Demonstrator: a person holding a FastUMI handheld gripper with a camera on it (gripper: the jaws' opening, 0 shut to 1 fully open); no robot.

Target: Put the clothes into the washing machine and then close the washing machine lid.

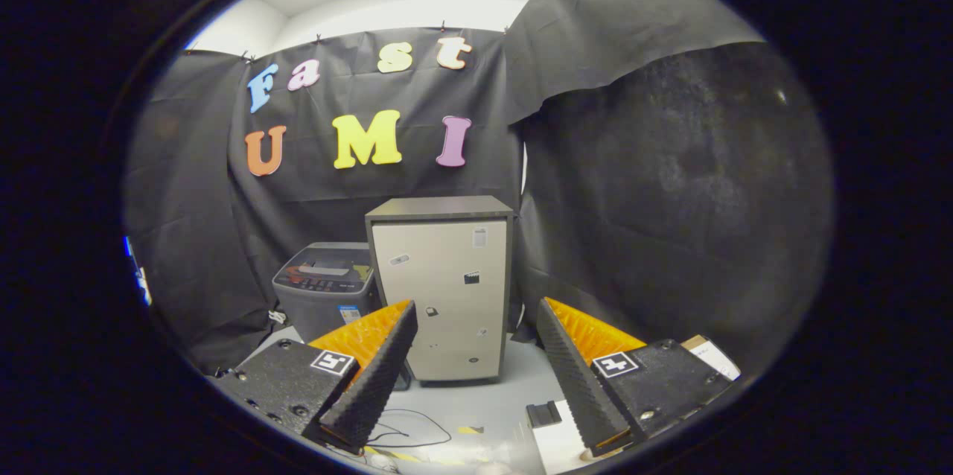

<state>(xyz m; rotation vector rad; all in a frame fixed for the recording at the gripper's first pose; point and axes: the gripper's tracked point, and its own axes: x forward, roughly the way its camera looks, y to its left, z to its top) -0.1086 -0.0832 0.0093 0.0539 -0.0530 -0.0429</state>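
The gripper [473, 363] is held with its fingers spread wide apart and nothing between them, pointed down the booth toward a small fridge-like cabinet [441, 289] standing on the pale floor [484, 400]. The washing machine [327, 285], a grey top-loader, is seen far off, just left of the cabinet and partly hidden behind it and the left finger. Its lid appears to lie flat and shut, with the control panel along the top. No clothes can be made out, so it cannot be told whether they are already inside the closed machine or lie somewhere out of sight; the scene would fit either. The machine's lower half is cut off from view. A thin cable [409, 430] trails on the near floor, and a cardboard box [711, 356] is glimpsed behind the right finger.
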